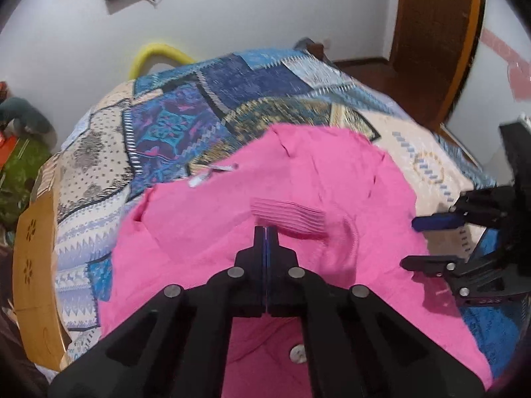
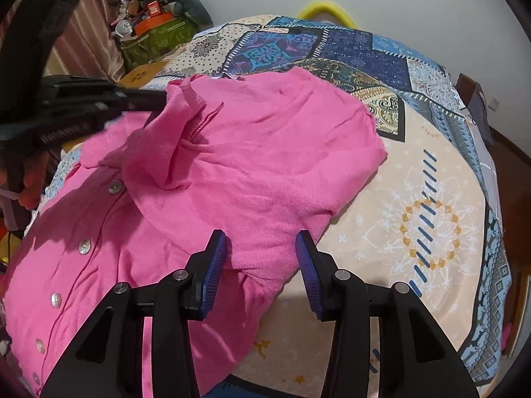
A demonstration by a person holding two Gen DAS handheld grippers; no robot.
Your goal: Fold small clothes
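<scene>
Pink knitted button-front cardigan (image 2: 232, 152) lying across the middle of a bed covered by a blue-and-cream patchwork-print bedspread (image 2: 431, 232), its pearl buttons (image 2: 85, 246) toward the near left edge. Left gripper (image 1: 266, 232) holds the ribbed cuff of the pink sleeve (image 1: 292, 220); its jaws are pressed together on that fabric, and the right wrist view shows the sleeve drawn up and over the body of the garment. Right gripper (image 2: 262, 258) hovers at the garment's near right edge, jaws apart, one blue-padded finger (image 2: 215, 265) over the cloth and the other beside the hem, gripping nothing.

Judged step: laying the sleeve across the front. To do it well, the cuff should be carried flat toward the button line and lowered before release, while the open gripper pins or pinches the side edge so the soft knit does not slide or bunch; wrinkles near the shoulder suggest smoothing afterwards.

Surroundings: a yellow curved tube (image 1: 156, 54) beyond the far edge, a wooden door (image 1: 434, 39) at the right, a green fabric basket of clutter (image 2: 156, 33) off the far left corner. None obstructs the fold; the loose white garment label (image 1: 212, 174) at the far hem may need tucking.
</scene>
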